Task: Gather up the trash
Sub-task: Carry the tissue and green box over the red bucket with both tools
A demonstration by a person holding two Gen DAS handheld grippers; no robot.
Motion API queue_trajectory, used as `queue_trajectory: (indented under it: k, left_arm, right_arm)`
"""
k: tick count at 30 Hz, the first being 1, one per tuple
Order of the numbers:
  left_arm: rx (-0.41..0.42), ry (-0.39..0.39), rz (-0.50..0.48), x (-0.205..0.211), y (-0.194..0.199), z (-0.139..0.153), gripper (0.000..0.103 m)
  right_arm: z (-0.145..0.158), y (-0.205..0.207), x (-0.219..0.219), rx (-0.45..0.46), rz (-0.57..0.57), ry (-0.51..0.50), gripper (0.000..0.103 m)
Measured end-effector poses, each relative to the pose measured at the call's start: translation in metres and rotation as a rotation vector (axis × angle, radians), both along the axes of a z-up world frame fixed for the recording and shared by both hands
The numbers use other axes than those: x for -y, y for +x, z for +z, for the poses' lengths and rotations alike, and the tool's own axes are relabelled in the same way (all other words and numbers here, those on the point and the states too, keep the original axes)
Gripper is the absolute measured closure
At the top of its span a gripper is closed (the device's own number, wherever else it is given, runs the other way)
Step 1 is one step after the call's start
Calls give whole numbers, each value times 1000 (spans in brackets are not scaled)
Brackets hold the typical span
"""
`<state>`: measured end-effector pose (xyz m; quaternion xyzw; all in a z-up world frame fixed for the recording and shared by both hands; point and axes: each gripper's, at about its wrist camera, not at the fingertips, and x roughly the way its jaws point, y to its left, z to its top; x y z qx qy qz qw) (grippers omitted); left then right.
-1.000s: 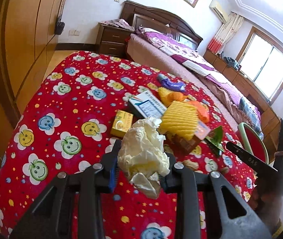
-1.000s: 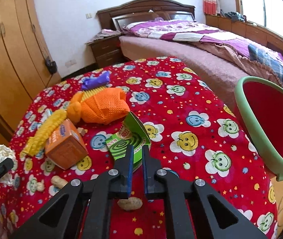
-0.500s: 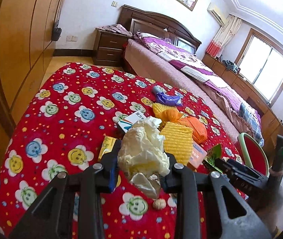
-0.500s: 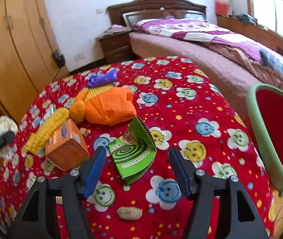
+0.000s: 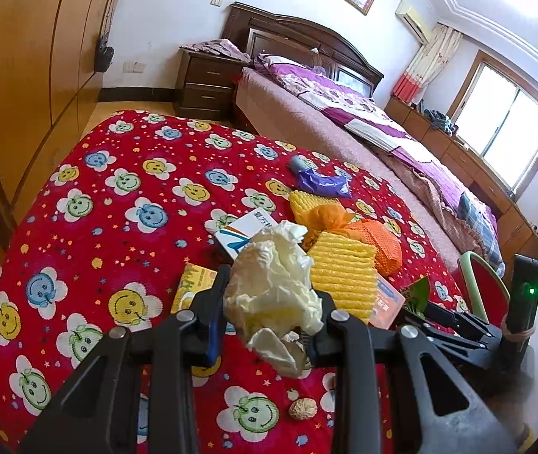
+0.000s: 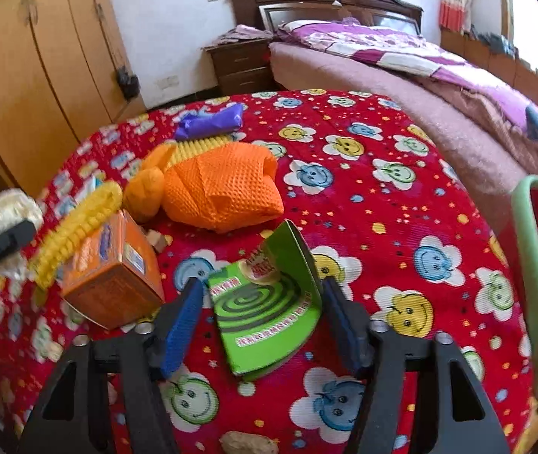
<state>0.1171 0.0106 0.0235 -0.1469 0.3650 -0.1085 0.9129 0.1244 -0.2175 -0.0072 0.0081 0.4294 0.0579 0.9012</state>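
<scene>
Little of the trash looks collected so far. The table (image 6: 401, 196) still carries most of it, gathered in the middle and toward the left edge in the right wrist view: a purple wrapper (image 6: 210, 123), an orange net (image 6: 223, 185), a yellow foam sleeve (image 6: 79, 230), an orange box (image 6: 111, 276), a green card (image 6: 269, 302), and nut shells (image 5: 302, 408) near the front edge. The left wrist view adds a white packet (image 5: 246, 232) and a yellow box (image 5: 195, 285) closer to the left side. The bin (image 6: 534, 295), red inside with a green rim, stands just off the right edge; what it already holds cannot be seen from here.

The left gripper (image 5: 269, 317) has its jaws drawn narrow and clamped on a crumpled wad of paper (image 5: 272, 287), carried above the table, not yet over the bin.

The right gripper (image 6: 261, 321) is low over the front middle of the table, jaws fairly wide and closing, with the green card between them. Its pads (image 6: 180, 325) seem to stand clear of the card on both sides, though the raised flap comes very near the right one, so contact there is hard to rule out.

Judged from this, one piece is in hand, a second is about to be taken, and everything else remains.
</scene>
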Motion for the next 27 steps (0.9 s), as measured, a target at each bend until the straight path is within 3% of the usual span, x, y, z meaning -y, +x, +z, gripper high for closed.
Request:
queue_trajectory:
  k: [5,14,27]
  left_arm:
    - [1,17,1,7,-5,6,70]
    - [38,30,-40,31,-18,28,70]
    - [32,1,-252,108,-34,52,70]
  right_arm:
    - [6,-9,7,37,-12,39,45]
    - [43,-41,42,138,-96,141,45]
    - [88,-114,116,277,-239,178,45]
